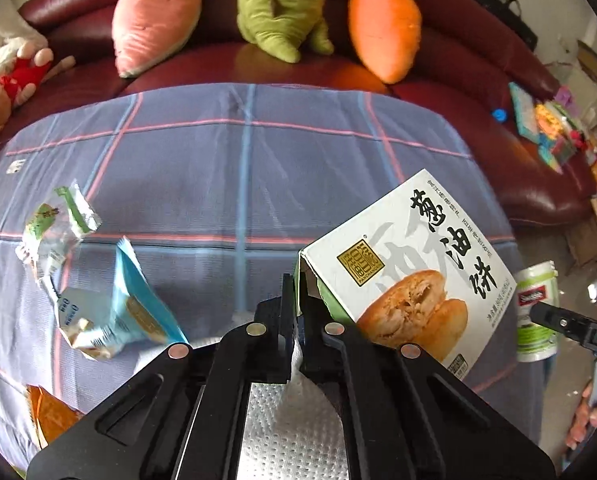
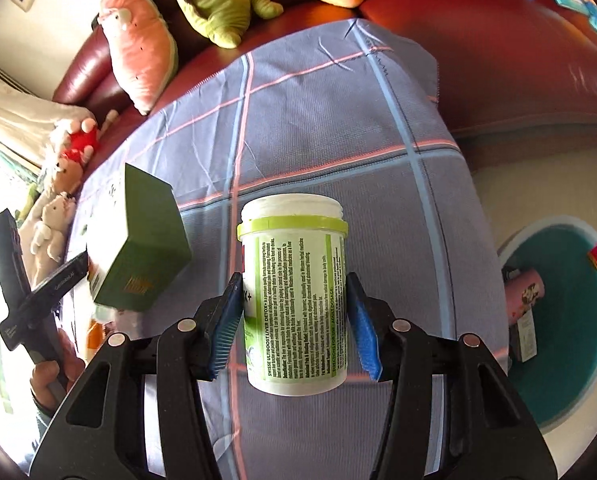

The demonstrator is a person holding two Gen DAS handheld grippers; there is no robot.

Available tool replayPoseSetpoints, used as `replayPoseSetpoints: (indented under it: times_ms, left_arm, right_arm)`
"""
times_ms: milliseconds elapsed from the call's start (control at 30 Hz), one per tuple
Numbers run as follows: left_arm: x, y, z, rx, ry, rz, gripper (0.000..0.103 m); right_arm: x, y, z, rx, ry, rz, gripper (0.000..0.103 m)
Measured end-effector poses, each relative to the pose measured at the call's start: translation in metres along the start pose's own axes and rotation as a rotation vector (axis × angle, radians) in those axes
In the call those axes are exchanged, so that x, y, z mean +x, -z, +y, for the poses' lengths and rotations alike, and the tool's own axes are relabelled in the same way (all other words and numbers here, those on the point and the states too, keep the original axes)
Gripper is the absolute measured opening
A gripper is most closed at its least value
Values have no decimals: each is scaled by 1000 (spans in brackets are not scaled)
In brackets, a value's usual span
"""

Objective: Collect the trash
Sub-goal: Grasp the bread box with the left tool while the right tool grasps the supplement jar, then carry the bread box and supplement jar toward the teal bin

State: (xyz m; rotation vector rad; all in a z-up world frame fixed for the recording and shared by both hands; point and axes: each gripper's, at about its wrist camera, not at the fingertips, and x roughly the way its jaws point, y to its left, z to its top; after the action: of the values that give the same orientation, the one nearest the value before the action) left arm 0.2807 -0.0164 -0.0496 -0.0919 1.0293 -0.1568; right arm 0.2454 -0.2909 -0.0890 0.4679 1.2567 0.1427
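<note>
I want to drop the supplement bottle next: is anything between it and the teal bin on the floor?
Nothing visible blocks it. The supplement bottle, clamped in the right gripper, is above the plaid cloth; the teal bin sits past the cloth's right edge, its mouth open, with trash already inside.

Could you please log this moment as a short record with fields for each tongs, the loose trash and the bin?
left tongs: shut on flap of pastry box, lifted off the cloth
right tongs: shut on supplement bottle, lidless
loose trash: green wrapper, blue wrapper, orange wrapper on checked cloth
bin: beside table, already holds items
</note>
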Motion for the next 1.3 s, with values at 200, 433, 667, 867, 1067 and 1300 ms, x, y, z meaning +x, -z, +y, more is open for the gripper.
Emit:
replayPoseSetpoints:
  times_ms: [200,433,667,867,1067,1300]
  left_arm:
    - [-7,23,-29,95,116,41,2]
    - [0,48,-45,173,90,85,18]
    - [8,48,-69,448,-18,88,59]
    - [18,50,-92,610,34,87,55]
    - [19,60,-118,594,155,76,3]
    - [12,51,-116,383,197,91,1]
  right_arm:
    - [-23,19,-8,17,-23,-21,48]
    - [-29,39,-22,48,-32,-9,48]
    - [-29,43,-26,64,-48,-9,48]
    - [-29,41,-33,84,-58,-14,48]
    - [-37,42,-45,112,-42,-51,48]
    - [-59,48,-64,166,-70,-98,48]
